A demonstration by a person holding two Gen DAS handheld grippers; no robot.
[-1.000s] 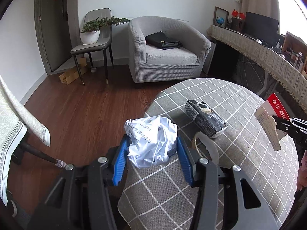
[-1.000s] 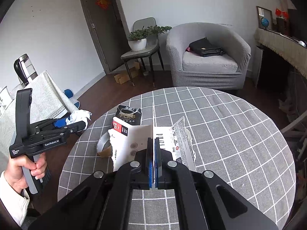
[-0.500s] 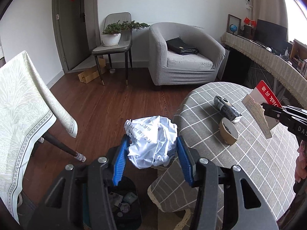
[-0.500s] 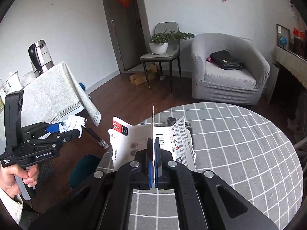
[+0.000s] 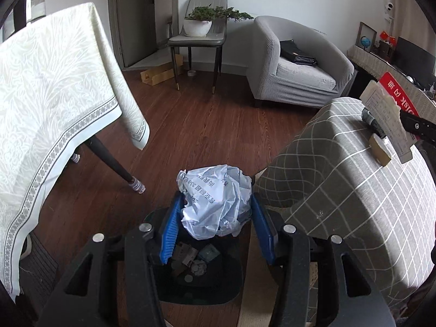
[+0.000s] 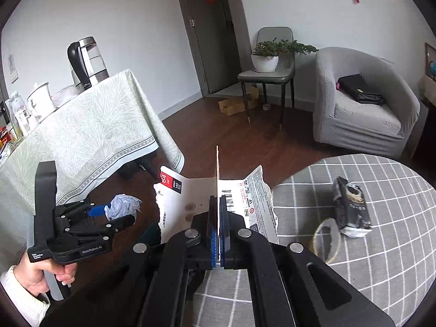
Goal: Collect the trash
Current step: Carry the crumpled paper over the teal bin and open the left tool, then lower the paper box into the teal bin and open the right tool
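**Drop step: paper ball over the bin, card packaging next in line**

Obs. Left tongs [image 5: 215, 218] clamped on a crumpled paper ball [image 5: 215, 201]; blue pads press it from both sides, ball bulges forward past the tips. Directly below in the left wrist view: a dark bin [image 5: 201, 278] on the wood floor, between the two desks, with some scraps already in it. The ball sits over the far part of the bin's mouth, not its middle.

Right tongs [image 6: 218, 226] pressed together on torn card packaging [image 6: 245, 201], held upright on edge. It hangs above the rim of the round desk [image 6: 381, 259] with the grey checked cloth. Bin edge only partly visible in the right wrist view, behind the packaging.

Still on the round desk: a black packet [image 6: 351, 207] and a tape roll [image 6: 327, 242] just beside it, packet overlapping the roll's far edge.

Judgement on doing the drop well:
- Bring the left tongs a little nearer over the bin's middle before releasing; the ball is light and may bounce off the rim.
- Open the pads fully; crumpled paper can snag on the ribbed pads. A small downward tilt should help it fall free.
- Keep the right tongs clear until the left one moves off, then release the packaging flat side down so it does not bridge the opening.
- Risk: the checked cloth hangs close to the bin; avoid brushing it.
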